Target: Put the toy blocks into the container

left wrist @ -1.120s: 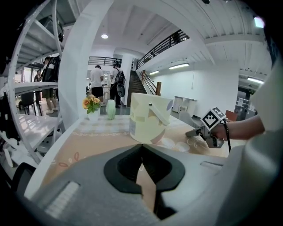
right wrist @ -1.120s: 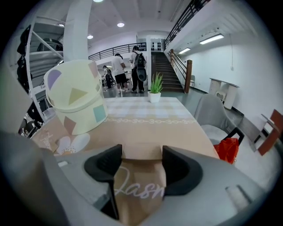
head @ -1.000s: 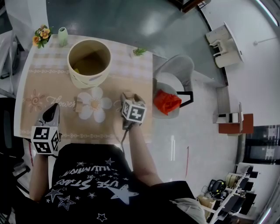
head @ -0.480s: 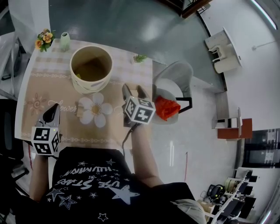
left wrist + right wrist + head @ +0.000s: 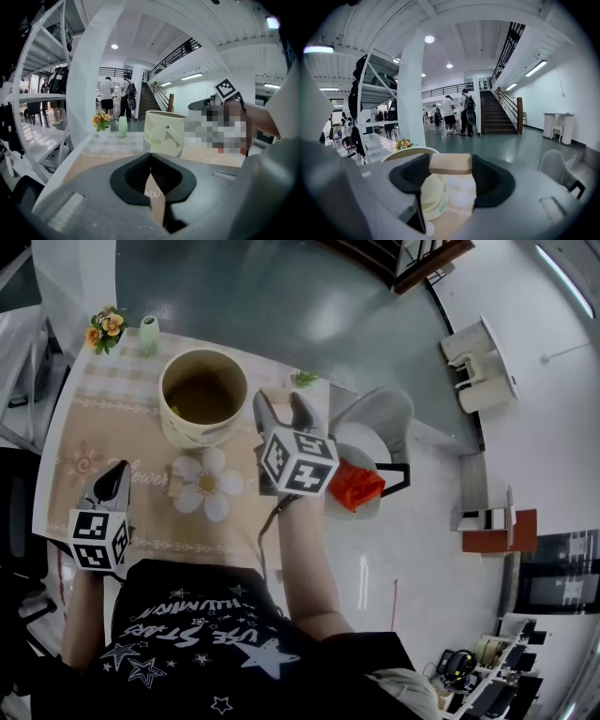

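Right gripper (image 5: 280, 405) clamps a block (image 5: 450, 164) crosswise between wide-set jaws. Container (image 5: 192, 434) sits just left of it, slightly lower. Left gripper (image 5: 113, 476), jaws together and empty, is farther off.

Right tongs (image 5: 279, 402), gripping a toy block (image 5: 450, 164), are hovering just right of the container (image 5: 200, 397) standing on the worktop (image 5: 112, 442); a chair (image 5: 382, 401) is sitting further right.
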`<state>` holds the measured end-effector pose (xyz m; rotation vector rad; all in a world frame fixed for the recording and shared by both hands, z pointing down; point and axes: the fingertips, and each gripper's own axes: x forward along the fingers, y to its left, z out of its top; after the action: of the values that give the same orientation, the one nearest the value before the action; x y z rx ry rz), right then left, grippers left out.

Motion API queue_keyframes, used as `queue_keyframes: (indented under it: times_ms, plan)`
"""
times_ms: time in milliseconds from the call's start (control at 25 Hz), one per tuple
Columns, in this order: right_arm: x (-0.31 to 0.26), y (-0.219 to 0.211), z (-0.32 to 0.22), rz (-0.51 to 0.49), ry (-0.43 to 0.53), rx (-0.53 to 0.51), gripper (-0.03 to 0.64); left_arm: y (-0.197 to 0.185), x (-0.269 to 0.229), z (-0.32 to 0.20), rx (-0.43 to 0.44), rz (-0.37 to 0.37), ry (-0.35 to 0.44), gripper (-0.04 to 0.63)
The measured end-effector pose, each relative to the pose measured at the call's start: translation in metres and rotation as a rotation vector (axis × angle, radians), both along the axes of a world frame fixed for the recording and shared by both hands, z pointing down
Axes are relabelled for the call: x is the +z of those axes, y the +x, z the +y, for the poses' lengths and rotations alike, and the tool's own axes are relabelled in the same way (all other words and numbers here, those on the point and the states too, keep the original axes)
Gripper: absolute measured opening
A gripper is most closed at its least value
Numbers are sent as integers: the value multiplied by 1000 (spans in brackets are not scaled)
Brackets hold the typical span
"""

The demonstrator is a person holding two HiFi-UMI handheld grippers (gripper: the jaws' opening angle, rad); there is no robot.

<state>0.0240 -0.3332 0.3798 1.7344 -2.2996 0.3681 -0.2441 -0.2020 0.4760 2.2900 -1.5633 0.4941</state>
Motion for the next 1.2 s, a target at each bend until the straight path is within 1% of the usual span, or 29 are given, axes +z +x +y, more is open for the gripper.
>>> queue_keyframes:
  times_ms: [160,280,560,760,920,960,1200]
  plan:
    - [-15,-31,-12,17,32,-72,290,-8,-6,-2,-19,1,14,11]
    - [-19,-58,-20,36,38,-136,290,-14,-8,-1,-32,-2,16,11]
    - [-5,-108,-31,77,-14,-248,290,-30,-1,5,-72,7,3,11]
    - [3,-121,-36,95,-35,-259,290,-42,5,9,-96,11,-8,11]
    - [0,-123,-37,105,-11,-260,291,-45,11,12,-107,23,-22,11]
    - [-2,-123,-37,100,-5,-261,314,-45,12,12,-109,26,-24,11]
    - [-5,-120,-27,99,-6,-275,314,-46,15,15,-113,29,-32,11]
